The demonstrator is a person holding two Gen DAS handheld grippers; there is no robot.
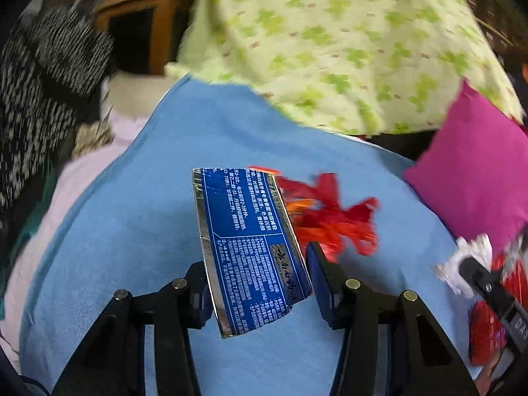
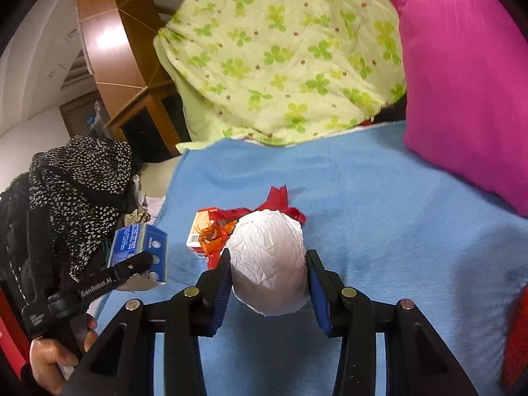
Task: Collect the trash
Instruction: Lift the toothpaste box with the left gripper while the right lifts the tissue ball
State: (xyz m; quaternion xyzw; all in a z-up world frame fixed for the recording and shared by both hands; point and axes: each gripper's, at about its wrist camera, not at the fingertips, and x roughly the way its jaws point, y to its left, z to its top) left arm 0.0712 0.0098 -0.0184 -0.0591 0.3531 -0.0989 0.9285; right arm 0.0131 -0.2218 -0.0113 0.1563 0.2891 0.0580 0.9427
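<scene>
left gripper [image 1: 257, 283] pinching blue carton [image 1: 250, 247] | right gripper [image 2: 269, 283] clamping paper wad [image 2: 269, 260] | red scraps [image 2: 280, 198] and orange box [image 2: 201, 227] remaining mid-blanket [image 2: 379, 231]

You are in a home bedroom: a bed [image 2: 379, 198] spread with a blue sheet, a clover-print quilt [image 2: 280, 49] heaped at its far end, a magenta pillow [image 2: 462, 92] beside it, and wooden furniture [image 2: 132, 105] against the wall.
</scene>
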